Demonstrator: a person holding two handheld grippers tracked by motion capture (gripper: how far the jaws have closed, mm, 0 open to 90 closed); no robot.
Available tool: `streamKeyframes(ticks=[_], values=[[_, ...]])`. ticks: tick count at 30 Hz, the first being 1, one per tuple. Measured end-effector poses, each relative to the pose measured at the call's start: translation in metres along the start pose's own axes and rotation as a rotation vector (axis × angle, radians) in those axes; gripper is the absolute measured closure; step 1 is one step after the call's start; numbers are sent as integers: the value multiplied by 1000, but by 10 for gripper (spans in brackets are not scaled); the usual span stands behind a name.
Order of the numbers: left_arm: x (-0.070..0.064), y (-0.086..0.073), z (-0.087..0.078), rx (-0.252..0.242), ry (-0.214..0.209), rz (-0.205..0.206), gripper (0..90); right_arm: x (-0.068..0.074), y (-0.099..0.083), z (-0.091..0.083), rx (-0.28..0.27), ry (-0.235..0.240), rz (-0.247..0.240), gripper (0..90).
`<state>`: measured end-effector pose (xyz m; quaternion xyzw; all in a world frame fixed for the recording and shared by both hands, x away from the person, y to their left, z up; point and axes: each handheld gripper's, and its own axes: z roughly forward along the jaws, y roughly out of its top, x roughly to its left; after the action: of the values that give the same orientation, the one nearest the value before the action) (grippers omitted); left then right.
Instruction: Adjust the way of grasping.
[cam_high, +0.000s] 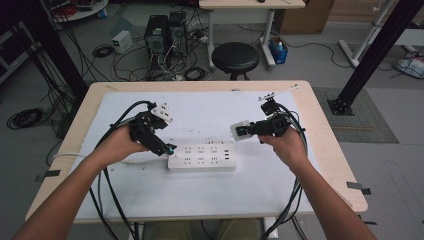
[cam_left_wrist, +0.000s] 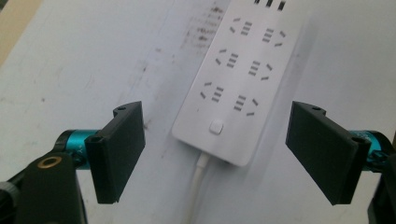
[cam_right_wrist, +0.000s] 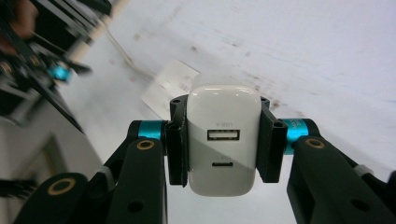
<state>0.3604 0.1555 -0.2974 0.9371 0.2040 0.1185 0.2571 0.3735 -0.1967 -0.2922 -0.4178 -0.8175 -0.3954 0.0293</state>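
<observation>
One white power strip (cam_high: 202, 157) lies flat near the middle of the table (cam_high: 325, 150), its cord (cam_left_wrist: 198, 179) leaving its left end. It has six socket groups in two rows, three slots at the right end and one button. The left gripper (cam_high: 159, 145) hovers at that left end, jaws wide apart and empty. The right gripper (cam_high: 248, 129), above the strip's right end, has its jaws clamped on one white charger (cam_right_wrist: 223, 139) with two ports.

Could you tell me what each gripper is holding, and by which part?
The right gripper clamps the white charger by its two sides; the left gripper holds nothing.
</observation>
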Motion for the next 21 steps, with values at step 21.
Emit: streamKeyframes(ticks=[21], values=[[15, -44, -26, 202, 63, -65, 198, 9, 0, -33, 302, -323, -431, 621]])
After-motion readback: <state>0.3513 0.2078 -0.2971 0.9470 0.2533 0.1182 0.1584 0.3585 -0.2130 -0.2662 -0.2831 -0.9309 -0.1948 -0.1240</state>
